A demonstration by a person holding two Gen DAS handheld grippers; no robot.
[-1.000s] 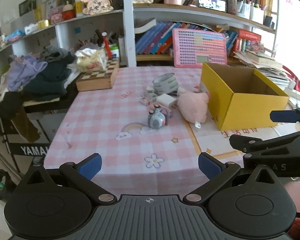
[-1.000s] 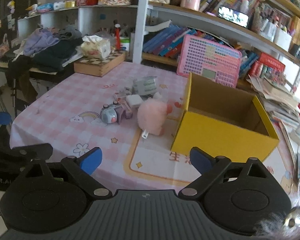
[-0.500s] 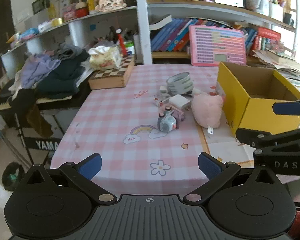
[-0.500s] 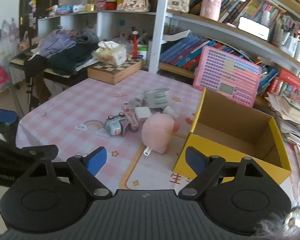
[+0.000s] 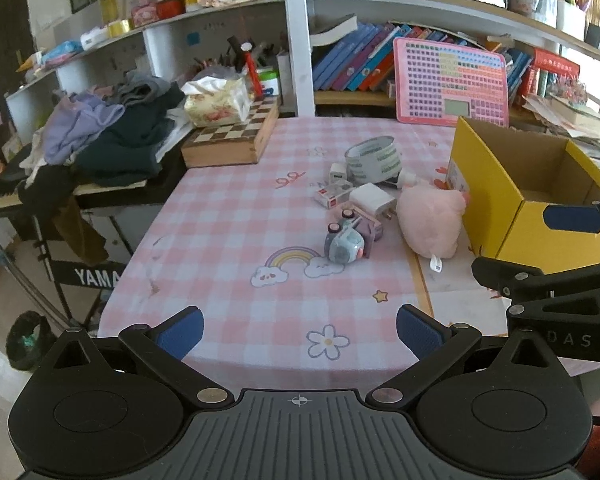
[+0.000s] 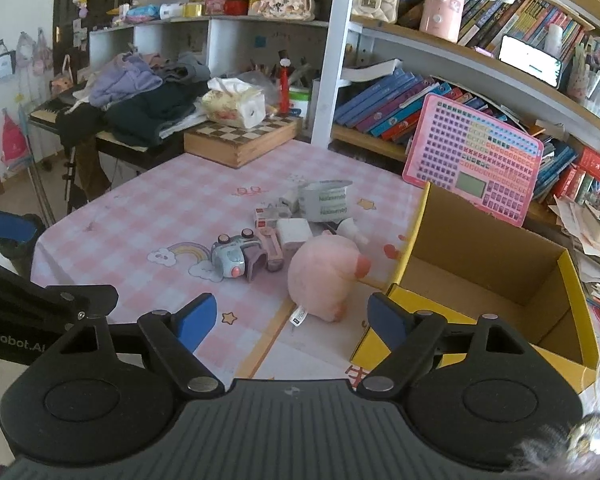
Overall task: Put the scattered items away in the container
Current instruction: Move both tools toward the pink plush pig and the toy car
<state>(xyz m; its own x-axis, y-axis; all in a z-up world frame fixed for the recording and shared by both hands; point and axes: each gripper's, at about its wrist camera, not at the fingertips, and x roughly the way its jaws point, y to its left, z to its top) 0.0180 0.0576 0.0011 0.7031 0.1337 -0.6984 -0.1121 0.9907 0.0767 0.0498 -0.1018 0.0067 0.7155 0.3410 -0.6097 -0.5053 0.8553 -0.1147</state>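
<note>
**Approach to clutter pile: right side nearer the plush**

Both grippers hang above the near edge of the pink checked table, angled down toward it, nothing held in either.

Left gripper: jaws spread wide, nothing between the pads. Right gripper: jaws wide but closing at this moment, only bare tablecloth between them, no contact with any item.

Items lie in 1 loose cluster mid-table, ahead of both grippers. The pink plush sits nearest the yellow box, just beside its near-left wall. To the plush's left: a small grey-blue toy camera, a white charger block, a small red-and-white carton, and behind them a roll of printed tape.

Box is open-topped, and the part of its floor that shows looks empty. No item tidied yet, judging from that.

Key relation: in the right wrist view the plush lies straight ahead, almost centred between the 2 fingers, with the box immediately to its right. In the left wrist view the plush lies ahead and off to the right, with the right gripper's body between. Judgement: the right hand is the nearer, and the plush is the likely 1st pick. Its body looks rounded, no clear long axis, so jaw heading matters little.
</note>
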